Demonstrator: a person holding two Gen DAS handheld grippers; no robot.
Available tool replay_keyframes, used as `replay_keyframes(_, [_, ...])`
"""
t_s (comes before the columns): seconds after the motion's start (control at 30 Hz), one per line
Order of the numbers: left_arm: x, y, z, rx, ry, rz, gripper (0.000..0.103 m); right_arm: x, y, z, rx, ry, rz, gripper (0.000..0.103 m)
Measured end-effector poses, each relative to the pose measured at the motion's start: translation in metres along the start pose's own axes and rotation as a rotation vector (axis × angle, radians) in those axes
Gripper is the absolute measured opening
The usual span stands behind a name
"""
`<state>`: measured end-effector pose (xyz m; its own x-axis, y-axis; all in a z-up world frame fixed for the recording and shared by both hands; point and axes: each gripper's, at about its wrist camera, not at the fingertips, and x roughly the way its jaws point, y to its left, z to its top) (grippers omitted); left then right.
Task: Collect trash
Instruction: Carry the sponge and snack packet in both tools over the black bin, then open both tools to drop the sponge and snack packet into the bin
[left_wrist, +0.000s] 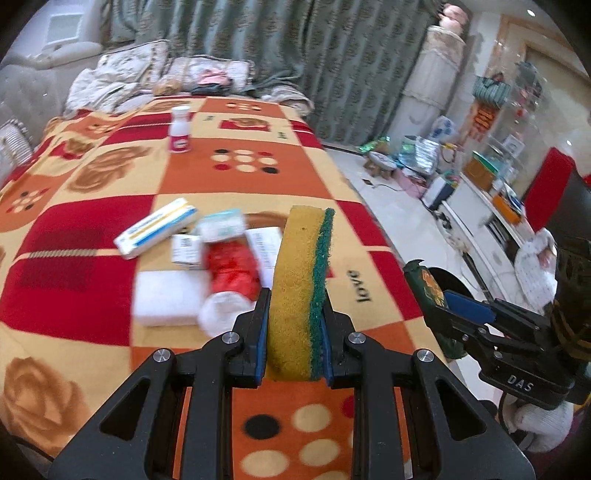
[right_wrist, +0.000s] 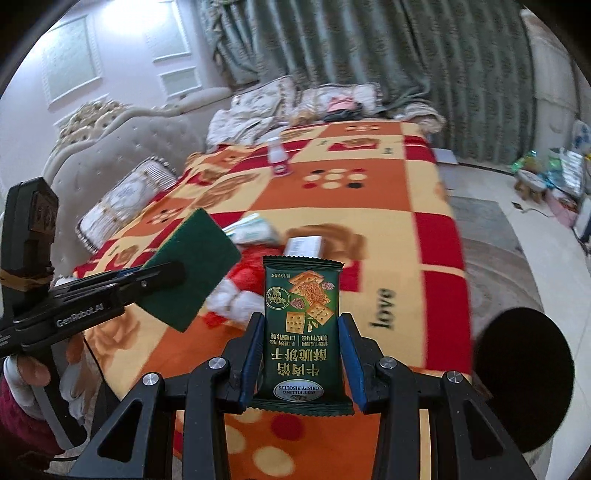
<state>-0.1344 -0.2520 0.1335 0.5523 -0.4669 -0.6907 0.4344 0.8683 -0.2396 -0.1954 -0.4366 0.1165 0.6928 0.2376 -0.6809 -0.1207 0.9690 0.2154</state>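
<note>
Blanket (left_wrist: 365, 236) – black script "love", readable in both wrist views. Right gripper (left_wrist: 458, 314) body – white "DAS" on its black housing. Left gripper (right_wrist: 162, 275) arm – "GenRobot.AI" in white. Green biscuit packet (right_wrist: 302, 325), seen upside down – "BEEF FILLING CRISPY BISCUITS" in an oval, plus large Chinese characters. Box labels on the blanket too blurred to read.
</note>
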Motion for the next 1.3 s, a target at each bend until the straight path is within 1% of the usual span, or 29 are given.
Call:
replay_keyframes(0.3, [0.035, -0.058, 0.003, 0.041, 0.058, -0.092, 0.020, -0.025, -0.066, -0.016, 0.108, -0.012, -0.100, 0.039])
replay_keyframes(0.57, [0.063, -0.118, 0.001, 0.112, 0.106, -0.164, 0.020, -0.040, -0.112, -0.031, 0.189, -0.016, -0.152, 0.039])
replay_keyframes(0.73, [0.083, -0.146, 0.000, 0.141, 0.137, -0.190, 0.020, -0.044, -0.142, -0.039, 0.238, -0.006, -0.189, 0.039])
replay_keyframes(1.07, [0.123, -0.189, -0.004, 0.180, 0.192, -0.238, 0.020, -0.037, -0.195, -0.064, 0.337, 0.045, -0.242, 0.039])
replay_keyframes(1.2, [0.139, -0.198, -0.004, 0.172, 0.219, -0.259, 0.020, -0.034, -0.215, -0.070, 0.376, 0.056, -0.254, 0.039])
replay_keyframes(1.3, [0.149, -0.202, -0.003, 0.153, 0.235, -0.290, 0.020, -0.030, -0.229, -0.073, 0.402, 0.063, -0.263, 0.039])
